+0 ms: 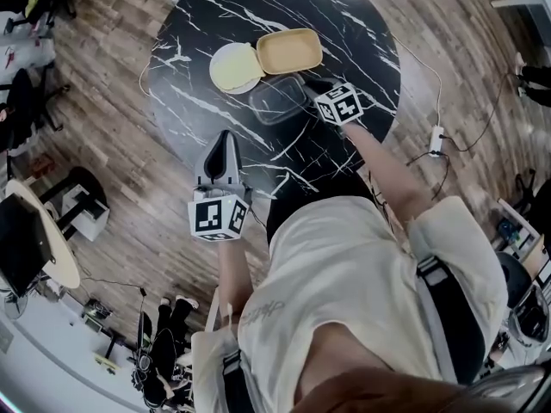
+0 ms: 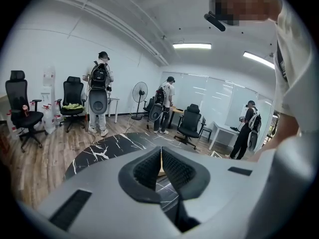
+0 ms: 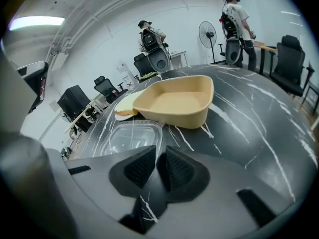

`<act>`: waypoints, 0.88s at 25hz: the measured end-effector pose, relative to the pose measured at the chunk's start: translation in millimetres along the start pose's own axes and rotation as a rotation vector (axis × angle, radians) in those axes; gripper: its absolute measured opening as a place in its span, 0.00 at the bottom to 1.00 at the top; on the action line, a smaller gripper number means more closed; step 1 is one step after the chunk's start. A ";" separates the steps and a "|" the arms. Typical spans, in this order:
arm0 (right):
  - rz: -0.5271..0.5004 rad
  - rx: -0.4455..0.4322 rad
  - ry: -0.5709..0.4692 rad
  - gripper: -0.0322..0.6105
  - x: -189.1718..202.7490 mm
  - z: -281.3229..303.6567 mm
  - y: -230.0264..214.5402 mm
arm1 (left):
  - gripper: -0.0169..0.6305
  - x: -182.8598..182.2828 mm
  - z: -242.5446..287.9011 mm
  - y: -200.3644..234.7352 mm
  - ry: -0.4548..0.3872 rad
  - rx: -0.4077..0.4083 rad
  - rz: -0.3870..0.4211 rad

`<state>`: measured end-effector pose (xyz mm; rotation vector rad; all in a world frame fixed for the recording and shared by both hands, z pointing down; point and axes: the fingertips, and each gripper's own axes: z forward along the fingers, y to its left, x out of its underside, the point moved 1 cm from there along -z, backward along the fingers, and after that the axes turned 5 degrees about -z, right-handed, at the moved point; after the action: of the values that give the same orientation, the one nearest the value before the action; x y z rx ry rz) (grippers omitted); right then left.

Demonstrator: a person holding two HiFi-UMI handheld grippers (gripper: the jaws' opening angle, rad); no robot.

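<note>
On the round black marble table point(image 1: 344, 24) lie a beige tub point(image 1: 289, 50), a pale round plate point(image 1: 232, 67) touching its left side, and a clear plastic lid point(image 1: 277, 100) just in front of them. My right gripper point(image 1: 303, 83) is shut on the right rim of that clear lid point(image 3: 132, 136); the right gripper view has the beige tub point(image 3: 174, 103) and the plate point(image 3: 124, 107) right behind it. My left gripper point(image 1: 225, 136) hovers over the table's near left edge, its jaws point(image 2: 161, 153) shut with nothing between them, pointing across the table point(image 2: 109, 148).
A power strip point(image 1: 436, 138) with cables lies on the wooden floor right of the table. Office chairs point(image 2: 22, 108), a standing fan point(image 2: 139, 96) and several people point(image 2: 99, 91) stand about the room beyond the table.
</note>
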<state>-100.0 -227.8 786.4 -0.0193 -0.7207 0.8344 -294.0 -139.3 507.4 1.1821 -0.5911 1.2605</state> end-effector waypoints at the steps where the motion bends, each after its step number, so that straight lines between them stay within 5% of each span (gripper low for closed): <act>1: -0.005 0.002 0.002 0.16 0.3 0.2 0.1 | 0.06 0.2 -0.4 1.0 0.000 -0.003 -0.002; 9: -0.062 0.002 0.073 0.09 4.6 -0.8 4.0 | 0.06 -0.9 -4.6 6.1 -0.009 -0.011 -0.008; 15: 0.115 -0.085 0.078 0.09 8.0 2.6 4.0 | 0.06 1.9 -6.9 0.8 -0.012 0.000 -0.009; 22: 0.006 -0.065 0.066 0.06 -8.1 -5.3 14.4 | 0.06 7.5 -17.8 -3.0 -0.014 -0.004 -0.007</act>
<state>-110.1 -222.0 773.6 -0.1069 -0.6857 0.8118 -293.6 -119.7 506.8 1.1892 -0.5994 1.2453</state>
